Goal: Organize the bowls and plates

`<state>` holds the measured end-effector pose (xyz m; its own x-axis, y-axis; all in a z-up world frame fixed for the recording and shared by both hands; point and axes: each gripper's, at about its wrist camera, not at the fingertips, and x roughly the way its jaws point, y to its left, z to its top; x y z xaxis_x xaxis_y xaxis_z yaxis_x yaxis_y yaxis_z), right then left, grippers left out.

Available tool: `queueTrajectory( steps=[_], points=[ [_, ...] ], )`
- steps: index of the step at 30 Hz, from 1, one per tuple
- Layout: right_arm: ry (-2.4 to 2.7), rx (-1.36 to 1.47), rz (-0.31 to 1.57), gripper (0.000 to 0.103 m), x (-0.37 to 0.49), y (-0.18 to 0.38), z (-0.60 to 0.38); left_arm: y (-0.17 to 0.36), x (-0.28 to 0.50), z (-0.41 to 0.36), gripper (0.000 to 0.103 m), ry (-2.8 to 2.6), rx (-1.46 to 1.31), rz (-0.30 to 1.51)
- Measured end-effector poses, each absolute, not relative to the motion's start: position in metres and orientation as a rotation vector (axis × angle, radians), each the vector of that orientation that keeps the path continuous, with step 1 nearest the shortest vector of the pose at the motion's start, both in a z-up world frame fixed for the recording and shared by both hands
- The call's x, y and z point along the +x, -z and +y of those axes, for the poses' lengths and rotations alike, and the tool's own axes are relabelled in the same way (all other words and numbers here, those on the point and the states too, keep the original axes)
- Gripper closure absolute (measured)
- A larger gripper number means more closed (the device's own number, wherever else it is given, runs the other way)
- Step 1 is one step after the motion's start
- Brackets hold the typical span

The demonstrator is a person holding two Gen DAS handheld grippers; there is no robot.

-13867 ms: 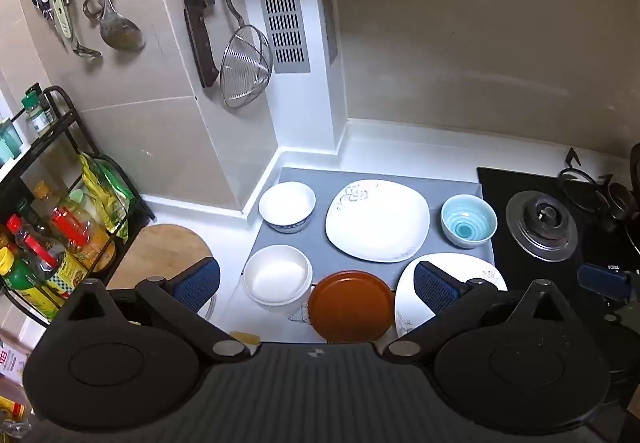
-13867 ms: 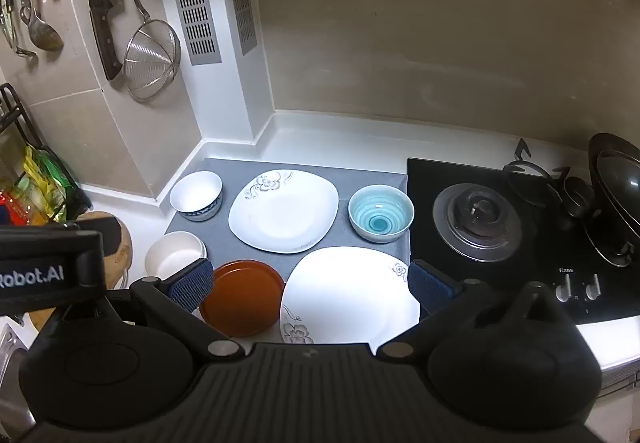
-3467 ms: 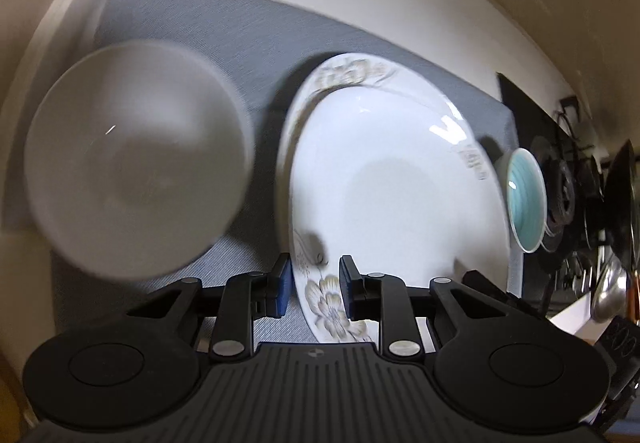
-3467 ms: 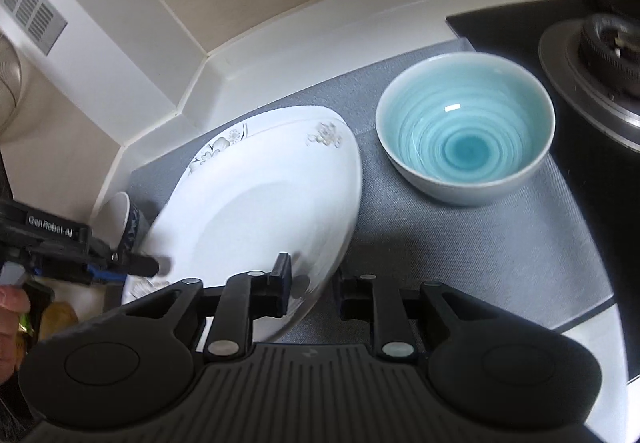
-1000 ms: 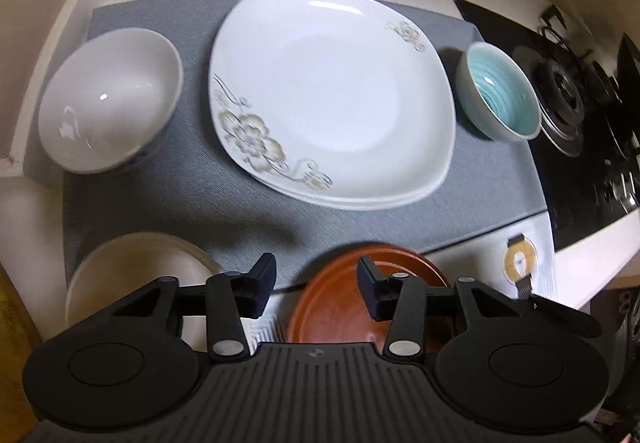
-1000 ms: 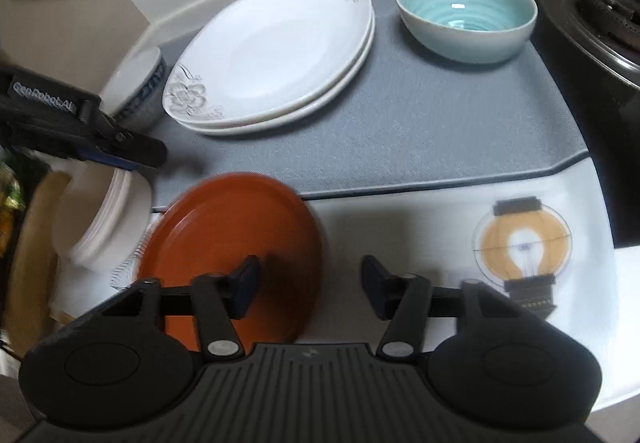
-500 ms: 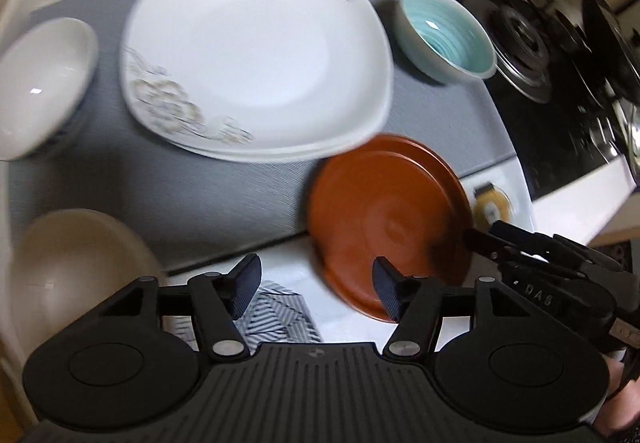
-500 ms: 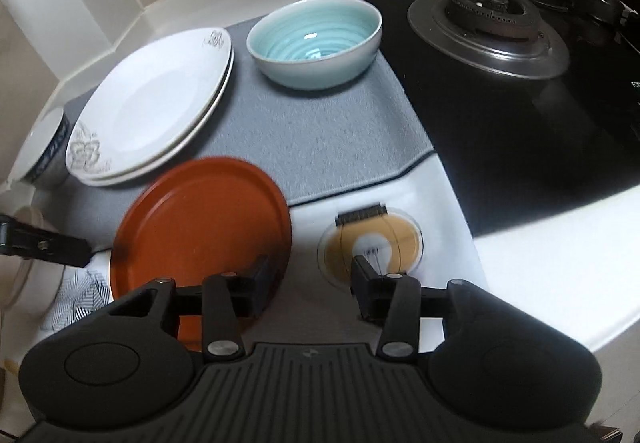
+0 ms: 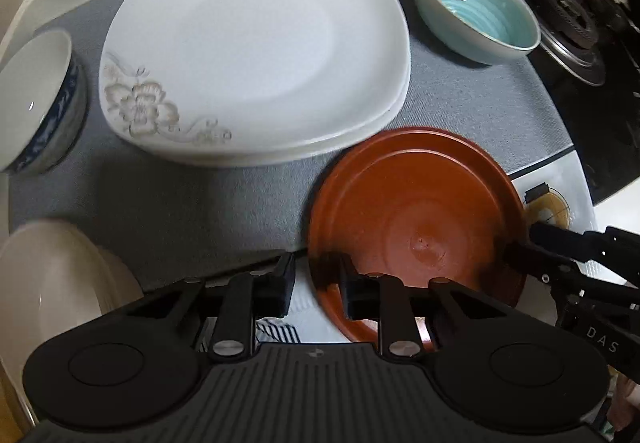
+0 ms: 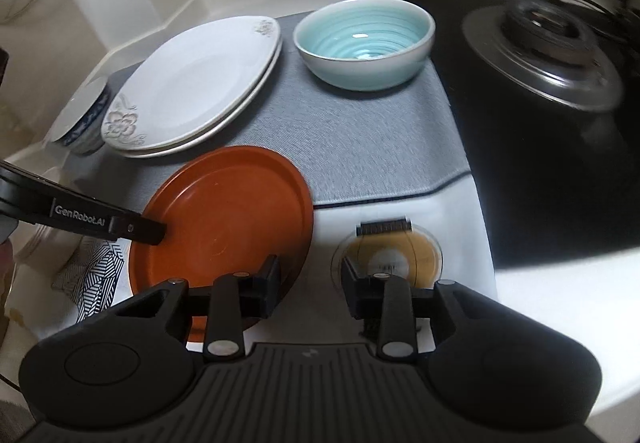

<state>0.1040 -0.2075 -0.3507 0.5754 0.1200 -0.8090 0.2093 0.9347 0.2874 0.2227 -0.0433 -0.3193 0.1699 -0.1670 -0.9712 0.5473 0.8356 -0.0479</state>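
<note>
Left wrist view: the left gripper (image 9: 316, 285) fingers are closing across the round brown plastic plate (image 9: 416, 227) rim at seven o'clock; the right gripper (image 10: 308, 279), also closing, straddles its four-o'clock rim.

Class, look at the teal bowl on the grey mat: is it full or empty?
Empty. The teal bowl stands upright, and its ribbed glazed inside shows bare to the bottom in both wrist views.
</note>
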Motion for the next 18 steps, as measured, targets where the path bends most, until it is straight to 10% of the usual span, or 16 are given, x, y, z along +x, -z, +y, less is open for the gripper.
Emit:
queueTrajectory(
  steps=[3,18],
  points=[
    [-0.007,0.362,0.983,0.091,0.111,0.351,-0.214,0.321,0.217,-0.045,0.088,0.495,0.269,1.415],
    [-0.26,0.396,0.933,0.091,0.096,0.319,-0.259,0.262,0.171,-0.068,0.089,0.282,0.225,1.366]
  ],
)
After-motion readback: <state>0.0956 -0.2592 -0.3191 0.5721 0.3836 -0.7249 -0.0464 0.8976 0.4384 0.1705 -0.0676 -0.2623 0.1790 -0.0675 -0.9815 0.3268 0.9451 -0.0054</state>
